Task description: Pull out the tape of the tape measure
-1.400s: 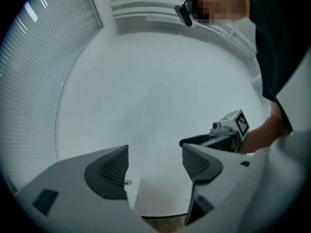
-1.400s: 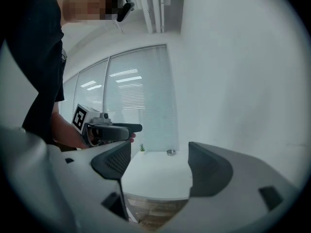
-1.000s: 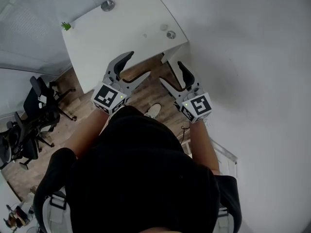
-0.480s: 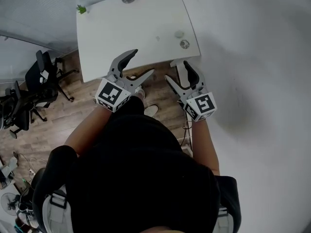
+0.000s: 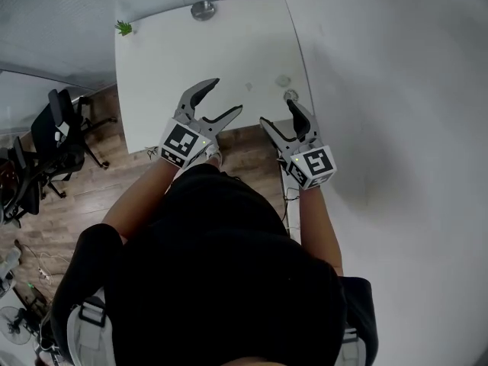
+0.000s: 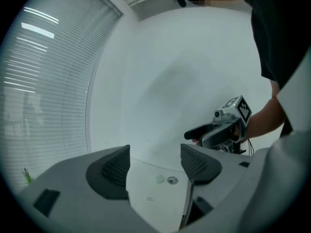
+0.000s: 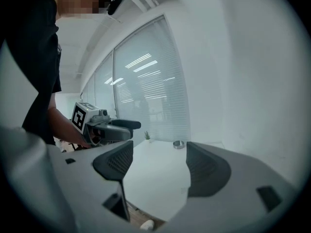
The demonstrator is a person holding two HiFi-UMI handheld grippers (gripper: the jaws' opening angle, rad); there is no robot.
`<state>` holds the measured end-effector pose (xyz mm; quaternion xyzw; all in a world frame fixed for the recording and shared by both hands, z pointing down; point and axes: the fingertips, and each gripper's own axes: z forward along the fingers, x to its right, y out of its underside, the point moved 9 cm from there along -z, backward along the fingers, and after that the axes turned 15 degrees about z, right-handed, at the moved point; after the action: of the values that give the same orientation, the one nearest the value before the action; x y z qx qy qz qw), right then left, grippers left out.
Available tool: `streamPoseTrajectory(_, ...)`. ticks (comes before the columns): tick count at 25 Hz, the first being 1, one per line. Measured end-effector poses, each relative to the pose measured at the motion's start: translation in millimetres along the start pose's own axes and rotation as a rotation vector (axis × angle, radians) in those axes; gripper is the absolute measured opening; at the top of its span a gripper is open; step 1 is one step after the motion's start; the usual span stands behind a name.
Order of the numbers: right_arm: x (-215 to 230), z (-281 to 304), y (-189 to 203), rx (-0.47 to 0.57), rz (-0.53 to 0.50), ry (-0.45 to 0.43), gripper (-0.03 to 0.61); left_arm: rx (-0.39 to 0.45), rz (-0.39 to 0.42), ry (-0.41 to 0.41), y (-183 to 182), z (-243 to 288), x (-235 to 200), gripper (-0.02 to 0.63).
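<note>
Head view: tape measure (image 5: 290,95) untouched, at risk near the right edge of the white table (image 5: 191,59).
We find left gripper (image 5: 226,96) and right gripper (image 5: 276,111) at the near edge, jaws apart and empty, the left's just eased slightly inward. We judge the small dark-rimmed round item to be the tape measure, though it is too small to confirm. A hasty right-hand approach could knock it off.

Smooth matt table (image 5: 191,52), wood-plank floor (image 5: 95,185), metal dish (image 5: 203,9), matt grey plastic left claw (image 5: 226,96) and right claw (image 5: 277,111), ribbed pads (image 6: 115,166)
</note>
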<state>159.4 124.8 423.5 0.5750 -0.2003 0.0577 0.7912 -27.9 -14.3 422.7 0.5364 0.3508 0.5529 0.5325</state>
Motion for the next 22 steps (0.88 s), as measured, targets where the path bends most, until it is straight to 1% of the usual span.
streamPoseTrajectory(5,27.0,38.3,-9.9,-0.023,0.01,0.069,0.315,-0.053,-0.017,0.079,35.9,28.9,-29.5,0.321)
streamPoseTrajectory(9,51.8,54.2,-5.8,-0.032,0.021,0.109,0.287,-0.061,-0.035,0.105,47.7,49.4,-43.0,0.321)
streamPoseTrajectory(13,77.3,57.9,1.1,-0.061,0.047,0.133,0.271,-0.065,-0.045,0.128,52.6,70.6,-43.7,0.314)
streamPoseTrajectory(18,109.6,62.0,13.0,-0.116,0.082,0.162,0.261,-0.106,-0.043,0.159,61.2,97.6,-39.4,0.31)
streamPoseTrajectory(22,141.4,58.6,24.6,-0.136,0.108,0.191,0.243,-0.125,-0.014,0.144,68.6,126.5,-30.5,0.308)
